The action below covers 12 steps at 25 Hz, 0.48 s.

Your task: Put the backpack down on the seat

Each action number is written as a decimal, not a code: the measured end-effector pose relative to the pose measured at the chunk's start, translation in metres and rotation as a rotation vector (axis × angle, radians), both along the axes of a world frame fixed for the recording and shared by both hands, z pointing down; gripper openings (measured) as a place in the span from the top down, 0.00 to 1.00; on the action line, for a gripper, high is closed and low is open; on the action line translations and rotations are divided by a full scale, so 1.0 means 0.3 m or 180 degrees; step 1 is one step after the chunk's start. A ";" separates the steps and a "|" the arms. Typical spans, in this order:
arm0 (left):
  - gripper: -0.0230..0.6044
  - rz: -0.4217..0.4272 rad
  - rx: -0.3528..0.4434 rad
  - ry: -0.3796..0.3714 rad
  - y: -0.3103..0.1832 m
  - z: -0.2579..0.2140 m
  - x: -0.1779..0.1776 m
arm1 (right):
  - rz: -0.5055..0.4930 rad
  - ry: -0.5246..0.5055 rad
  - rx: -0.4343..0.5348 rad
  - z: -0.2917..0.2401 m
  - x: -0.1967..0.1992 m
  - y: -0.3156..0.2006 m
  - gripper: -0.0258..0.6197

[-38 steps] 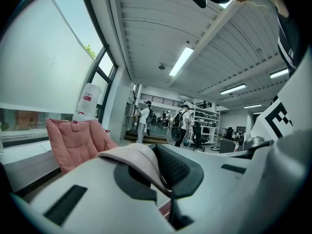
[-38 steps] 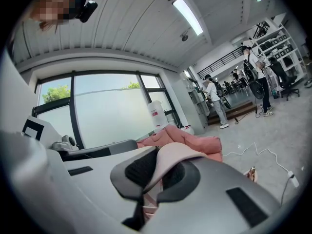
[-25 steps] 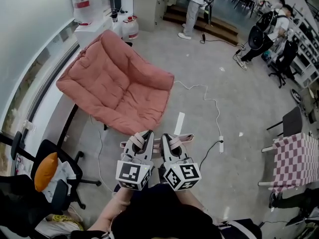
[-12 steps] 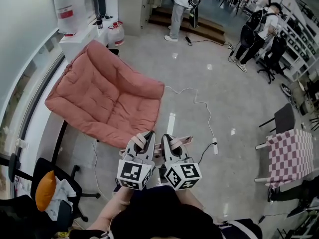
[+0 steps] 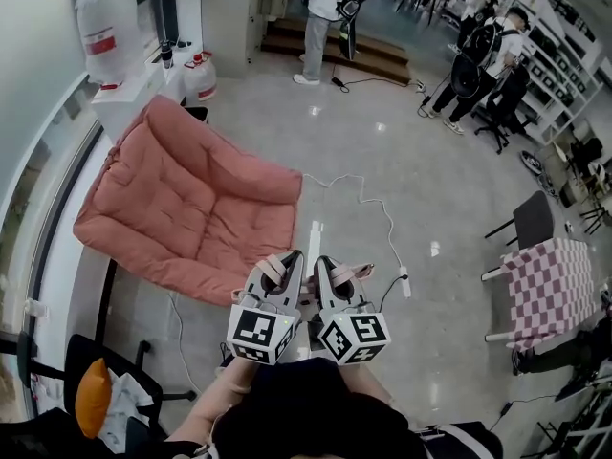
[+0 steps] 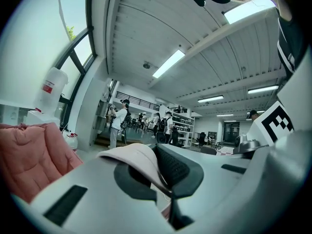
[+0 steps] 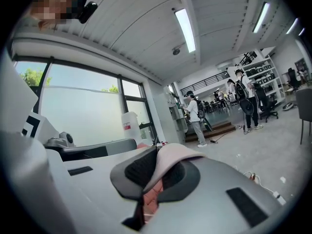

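Observation:
The seat is a wide pink cushioned chair [image 5: 182, 204] on the floor, ahead and to the left of both grippers; it also shows at the left edge of the left gripper view [image 6: 24, 155]. My left gripper [image 5: 282, 264] is shut on a pale pink backpack strap [image 5: 272, 272], which loops over its jaws [image 6: 131, 155]. My right gripper [image 5: 330, 268] is shut on the other pink strap [image 5: 346, 273], which is draped over its jaws [image 7: 170, 157]. The two grippers are side by side at about chest height. The backpack's body is hidden beneath them.
A white cable with a power strip [image 5: 400, 280] trails across the grey floor right of the seat. A water bottle dispenser [image 5: 98, 38] stands behind the seat. An office chair with an orange cushion [image 5: 91, 398] is at lower left, a checked cloth table [image 5: 550, 290] at right. People [image 5: 325, 8] stand at the back.
In the head view the pink seat has slid lower and further left while the room's far end came into view. Both grippers stay side by side, still shut on the straps.

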<state>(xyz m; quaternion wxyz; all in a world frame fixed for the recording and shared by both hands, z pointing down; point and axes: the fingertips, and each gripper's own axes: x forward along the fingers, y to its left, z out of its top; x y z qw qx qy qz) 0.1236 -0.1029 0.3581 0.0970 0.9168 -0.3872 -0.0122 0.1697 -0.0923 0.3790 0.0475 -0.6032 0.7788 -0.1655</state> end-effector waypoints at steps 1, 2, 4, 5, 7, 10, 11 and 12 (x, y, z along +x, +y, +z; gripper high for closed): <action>0.94 0.0025 0.0011 0.0012 -0.015 -0.010 0.001 | 0.0025 -0.0007 0.0008 -0.008 0.001 -0.012 0.91; 0.94 0.0044 0.0023 0.0020 -0.030 -0.018 0.002 | 0.0044 -0.0008 0.0016 -0.014 0.002 -0.023 0.91; 0.94 0.0071 0.0052 0.0021 -0.061 -0.032 0.001 | 0.0065 -0.0014 0.0030 -0.024 0.000 -0.048 0.91; 0.94 0.0079 0.0065 0.0018 -0.079 -0.036 -0.002 | 0.0067 -0.0028 0.0034 -0.027 -0.004 -0.064 0.91; 0.94 0.0084 0.0079 0.0019 -0.120 -0.042 -0.015 | 0.0057 -0.0061 0.0038 -0.030 -0.018 -0.103 0.91; 0.94 0.0052 0.0093 0.0015 -0.187 -0.046 -0.044 | 0.0004 -0.0091 0.0045 -0.034 -0.047 -0.176 0.91; 0.94 0.0035 0.0105 0.0009 -0.210 -0.047 -0.054 | -0.0018 -0.0106 0.0051 -0.037 -0.056 -0.201 0.91; 0.94 0.0022 0.0118 0.0002 -0.233 -0.048 -0.063 | -0.0038 -0.0116 0.0058 -0.038 -0.066 -0.225 0.91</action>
